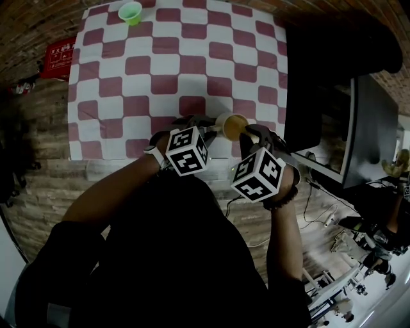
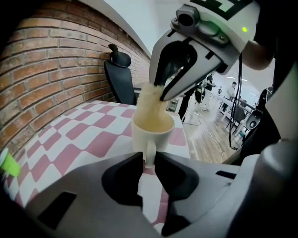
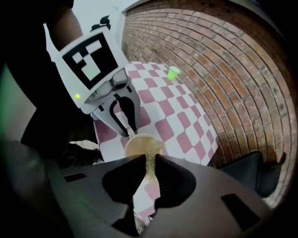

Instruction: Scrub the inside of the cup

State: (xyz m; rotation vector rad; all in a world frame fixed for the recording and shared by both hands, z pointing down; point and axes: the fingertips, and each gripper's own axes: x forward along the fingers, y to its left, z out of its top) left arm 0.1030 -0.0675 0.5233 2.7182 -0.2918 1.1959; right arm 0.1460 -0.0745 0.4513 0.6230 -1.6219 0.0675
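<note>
While my left gripper was clamped on the handle of the cup, my right gripper was closed on a yellow scrubber. The next stroke hung on one line: the scrubber's long axis ran straight from my right jaws down into the cup's open mouth.

The cup was at the lower centre of the head view, at the near edge of the checked cloth, mouth up. My right gripper was the one reaching the inside; the left only steadied from the handle side. I judged that the scrubbing would have to twist or pump along that same axis, with the left holding firm against it.

The left gripper view showed the scrubber's end sunk past the rim. The right gripper view hid that depth behind my own jaws, but it showed the left jaws meeting the cup on its far side. Neither told me whether the cup's base rested on the cloth. A green cup stood well apart, at the upper left of the head view.
</note>
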